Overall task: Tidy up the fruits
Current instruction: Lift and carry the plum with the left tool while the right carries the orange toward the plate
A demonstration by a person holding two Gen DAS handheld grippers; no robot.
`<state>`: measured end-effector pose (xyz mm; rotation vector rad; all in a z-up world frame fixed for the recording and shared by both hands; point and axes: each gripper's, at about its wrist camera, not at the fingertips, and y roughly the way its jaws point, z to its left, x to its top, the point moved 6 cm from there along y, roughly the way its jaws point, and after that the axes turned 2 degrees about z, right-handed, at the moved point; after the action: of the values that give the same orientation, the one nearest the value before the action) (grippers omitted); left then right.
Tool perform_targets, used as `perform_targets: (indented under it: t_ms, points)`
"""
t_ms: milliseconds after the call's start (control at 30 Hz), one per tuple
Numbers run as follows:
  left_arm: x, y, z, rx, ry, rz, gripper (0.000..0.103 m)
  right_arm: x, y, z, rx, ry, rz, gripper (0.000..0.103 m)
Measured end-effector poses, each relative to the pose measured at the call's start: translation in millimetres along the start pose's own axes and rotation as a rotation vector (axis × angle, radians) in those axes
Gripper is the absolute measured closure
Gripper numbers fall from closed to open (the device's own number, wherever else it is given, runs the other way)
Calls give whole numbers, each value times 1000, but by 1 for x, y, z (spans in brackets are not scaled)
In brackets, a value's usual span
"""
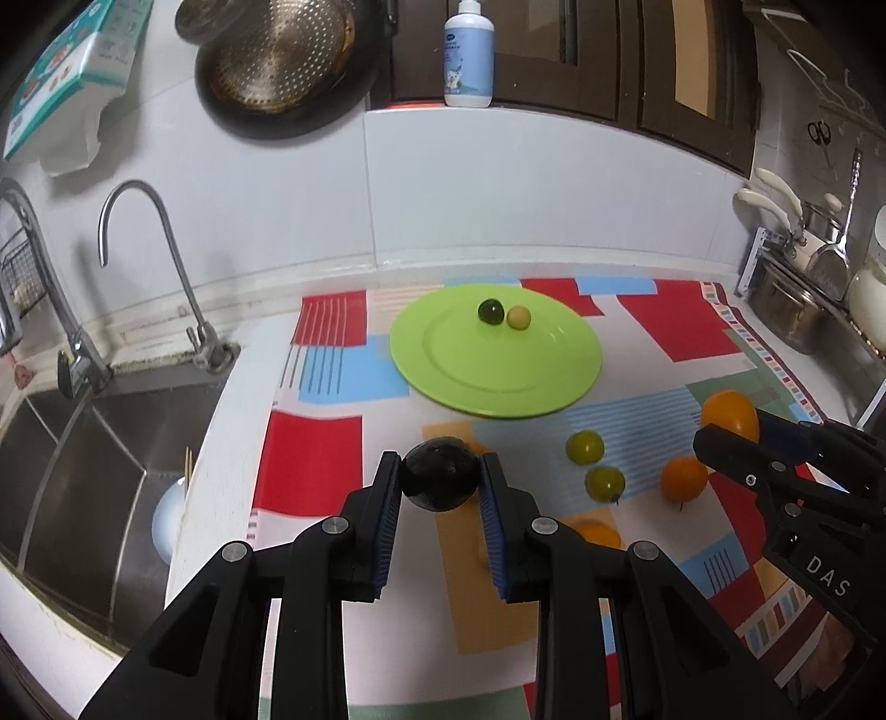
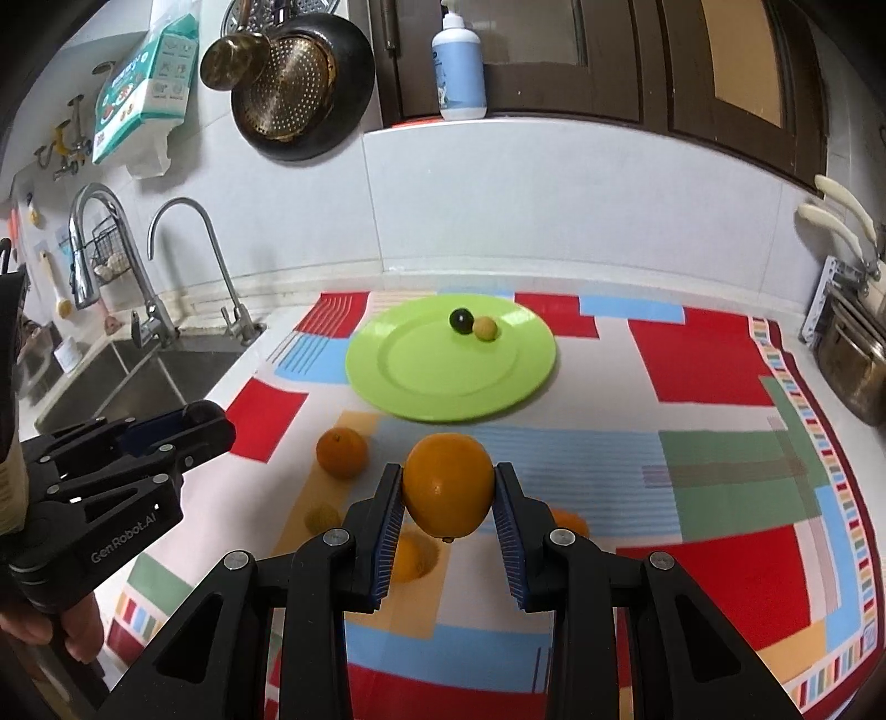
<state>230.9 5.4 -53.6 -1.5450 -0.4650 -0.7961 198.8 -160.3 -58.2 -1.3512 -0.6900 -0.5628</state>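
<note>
A green plate [image 1: 443, 360] lies on the patterned cloth and holds a small dark fruit [image 1: 490, 312] and a small yellow fruit [image 1: 519, 318]. My left gripper [image 1: 441, 483] is shut on a dark round fruit [image 1: 440, 481], held above the cloth in front of the plate. My right gripper [image 2: 447, 501] is shut on a large orange [image 2: 447, 484], also held above the cloth near the plate [image 2: 387, 387]. Two green fruits [image 1: 585, 446] [image 1: 604, 482] and loose oranges [image 1: 684, 477] [image 2: 341, 452] lie on the cloth.
A steel sink [image 1: 83, 443] with taps [image 1: 160, 266] is to the left. Pots and a knife rack [image 1: 797, 288] stand at the right. A bottle [image 1: 468, 52] sits on the back ledge. Pans [image 1: 277, 61] hang on the wall.
</note>
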Motion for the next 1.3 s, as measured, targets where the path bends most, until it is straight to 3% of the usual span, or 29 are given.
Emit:
perform_targets:
  t_ms: [800, 1300]
  points:
    - [69, 40, -4, -13, 77, -60, 75, 68, 33, -13, 13, -20, -48, 70]
    - [103, 104, -8, -43, 123, 9, 75, 102, 98, -22, 52, -53, 28, 70]
